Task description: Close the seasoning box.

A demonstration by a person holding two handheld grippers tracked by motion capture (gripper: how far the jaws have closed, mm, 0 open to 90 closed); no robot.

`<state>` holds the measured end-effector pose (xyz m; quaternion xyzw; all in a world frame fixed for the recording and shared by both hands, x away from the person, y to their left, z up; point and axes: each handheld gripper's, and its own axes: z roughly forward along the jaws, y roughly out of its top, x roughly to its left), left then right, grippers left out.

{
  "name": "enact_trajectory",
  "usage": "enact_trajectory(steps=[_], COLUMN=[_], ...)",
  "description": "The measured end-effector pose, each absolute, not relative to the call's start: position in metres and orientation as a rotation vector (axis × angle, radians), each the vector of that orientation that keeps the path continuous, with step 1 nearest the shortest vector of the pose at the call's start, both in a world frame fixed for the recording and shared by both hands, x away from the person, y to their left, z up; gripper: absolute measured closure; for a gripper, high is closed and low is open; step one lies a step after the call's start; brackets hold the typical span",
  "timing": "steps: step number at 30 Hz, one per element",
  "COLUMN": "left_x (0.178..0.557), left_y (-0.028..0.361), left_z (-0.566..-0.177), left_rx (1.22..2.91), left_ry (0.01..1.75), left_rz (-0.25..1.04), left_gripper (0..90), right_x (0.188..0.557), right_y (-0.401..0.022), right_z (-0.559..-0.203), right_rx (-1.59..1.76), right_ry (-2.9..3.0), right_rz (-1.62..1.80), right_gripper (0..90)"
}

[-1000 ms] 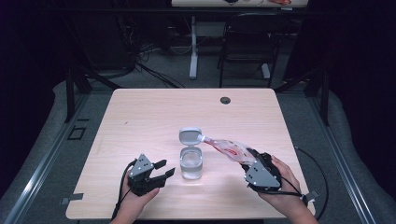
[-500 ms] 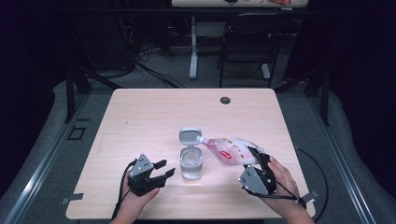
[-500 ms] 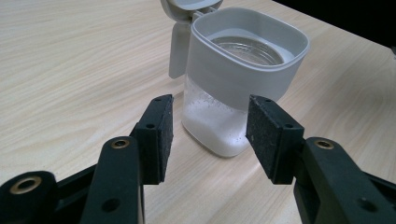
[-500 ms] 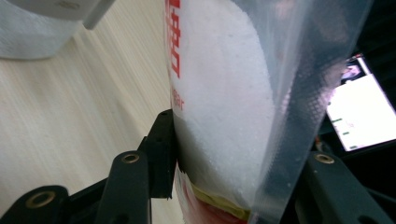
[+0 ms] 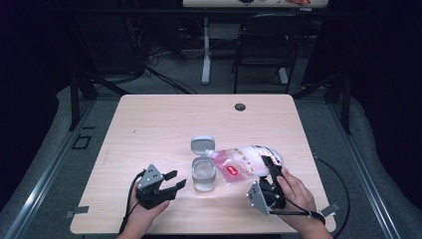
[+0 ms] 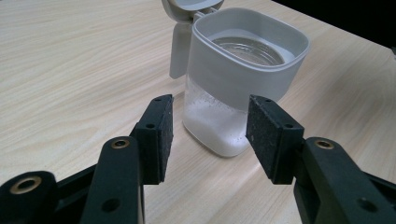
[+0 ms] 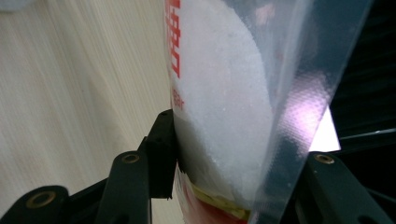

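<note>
While the right gripper (image 5: 269,169) clamps the refill pouch (image 5: 247,162) across its body, tilted with the spout at the rim of the clear jar (image 5: 204,175) near the middle of the table (image 5: 149,124), the left gripper (image 5: 171,181) rests just beside the jar with jaws wide and nothing between them. By its look, the pouch is soft film loaded with white granules: it should sag, shift weight as it empties, and slip if squeezed lightly; a hold across the filled part seems soundest. The jar, hinged lid (image 5: 202,144) open, looks light and liable to tip; steadying its lower wall is advisable. Open tabletop lies on all sides, and the near edge is close to both hands.
</note>
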<state>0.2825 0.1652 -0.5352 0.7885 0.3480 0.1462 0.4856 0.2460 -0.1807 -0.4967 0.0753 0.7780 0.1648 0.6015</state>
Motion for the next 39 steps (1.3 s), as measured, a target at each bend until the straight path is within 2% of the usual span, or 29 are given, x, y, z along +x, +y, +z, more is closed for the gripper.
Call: enact_trajectory(steps=[5, 39], left_x=[0.2825, 0.2826], left_y=[0.1657, 0.1662], left_z=[-0.535, -0.5347], left_rx=[1.915, 1.916], left_ry=[0.842, 0.841], left_rz=[0.357, 0.36], left_gripper=[51.6, 51.5], right_x=[0.2461, 0.2474], right_y=[-0.1788, -0.1782], right_z=[-0.5003, -0.5029], right_rx=[0.148, 0.048], right_ry=[1.795, 1.749], right_rz=[0.279, 0.155], right_gripper=[52.9, 53.2])
